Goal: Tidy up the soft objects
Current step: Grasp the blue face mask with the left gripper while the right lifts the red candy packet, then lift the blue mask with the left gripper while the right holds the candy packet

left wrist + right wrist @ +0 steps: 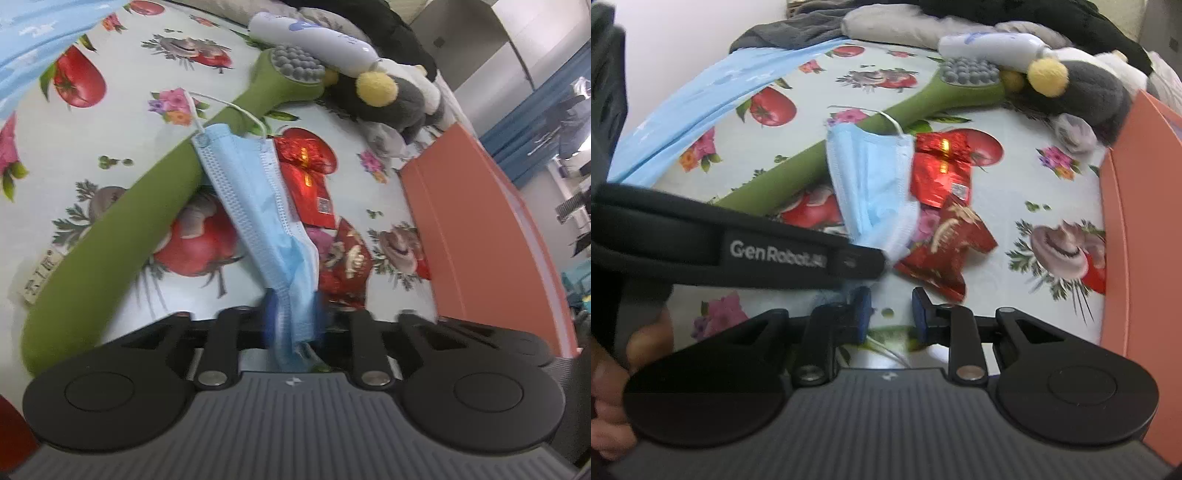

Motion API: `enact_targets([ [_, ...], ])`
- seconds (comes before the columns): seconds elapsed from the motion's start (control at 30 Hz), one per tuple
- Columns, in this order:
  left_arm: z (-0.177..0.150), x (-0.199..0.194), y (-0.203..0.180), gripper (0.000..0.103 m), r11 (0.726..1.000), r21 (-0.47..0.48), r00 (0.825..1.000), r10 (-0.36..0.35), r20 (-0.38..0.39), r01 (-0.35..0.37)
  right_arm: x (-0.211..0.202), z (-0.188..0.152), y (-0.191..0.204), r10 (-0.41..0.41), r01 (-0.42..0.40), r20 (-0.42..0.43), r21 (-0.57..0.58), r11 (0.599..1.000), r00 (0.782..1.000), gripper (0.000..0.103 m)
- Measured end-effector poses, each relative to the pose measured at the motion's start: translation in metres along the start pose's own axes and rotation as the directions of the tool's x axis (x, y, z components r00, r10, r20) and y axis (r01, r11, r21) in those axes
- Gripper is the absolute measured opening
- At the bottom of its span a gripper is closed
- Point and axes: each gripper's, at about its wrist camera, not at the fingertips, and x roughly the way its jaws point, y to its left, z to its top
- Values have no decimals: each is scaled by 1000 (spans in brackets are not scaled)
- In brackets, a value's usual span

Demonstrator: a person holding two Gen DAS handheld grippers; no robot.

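My left gripper (293,317) is shut on the near end of a light blue face mask (255,195), which stretches away over the flowered tablecloth (122,140) and across a green massage stick (122,236). In the right wrist view the left gripper (877,264) comes in from the left, holding the mask (871,181) by its lower corner. My right gripper (890,314) is open and empty just above the cloth, below the mask. A grey plush toy with a yellow pompom (391,96) lies at the back; it also shows in the right wrist view (1082,88).
Two red foil packets (940,170) (945,251) lie beside the mask. An orange box (1137,221) stands at the right; it also shows in the left wrist view (480,229). A white bottle (314,37) lies at the back. Blue cloth (701,96) lies at the left.
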Motion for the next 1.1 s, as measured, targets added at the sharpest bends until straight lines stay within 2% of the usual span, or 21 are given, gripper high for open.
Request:
enact_targets([
  [0.17,-4,-7,7,14,1000,-23,1000,1,16,0,-16,-3,-17,-42,42,2,80,996,999,31],
  [0.27,-7,-14,11,14,999,-35,1000,8,20,-7,-19,2,-32,-79,75,19,170,983,997,43],
  [0.3,-8,-16,12,14,999,-34,1000,11,19,-11,-17,5,-36,-83,78,19,195,978,996,50],
  [0.37,-10,-21,13,14,999,-25,1000,20,19,-20,-13,10,-43,-70,63,24,236,970,997,54],
  [0.57,-17,-39,21,14,1000,-20,1000,13,-3,-13,11,25,-48,-1,-4,15,310,951,1000,54],
  [0.63,-20,-45,23,14,1000,-25,1000,-2,-11,2,19,27,-49,0,2,-5,346,938,1000,54],
  [0.7,-23,-47,21,14,1000,-15,1000,-1,-27,0,22,27,-48,-12,7,10,371,929,1000,52],
  [0.8,-29,-50,17,14,1000,-4,999,-8,-54,8,20,26,-47,-31,26,7,372,928,999,31],
  [0.9,-36,-55,7,14,999,36,998,-8,-69,10,10,19,-49,-23,18,10,378,926,1000,28],
  [1.1,-58,-66,-7,14,996,73,993,-38,-110,46,-23,-6,-44,-38,37,-4,315,948,999,27],
])
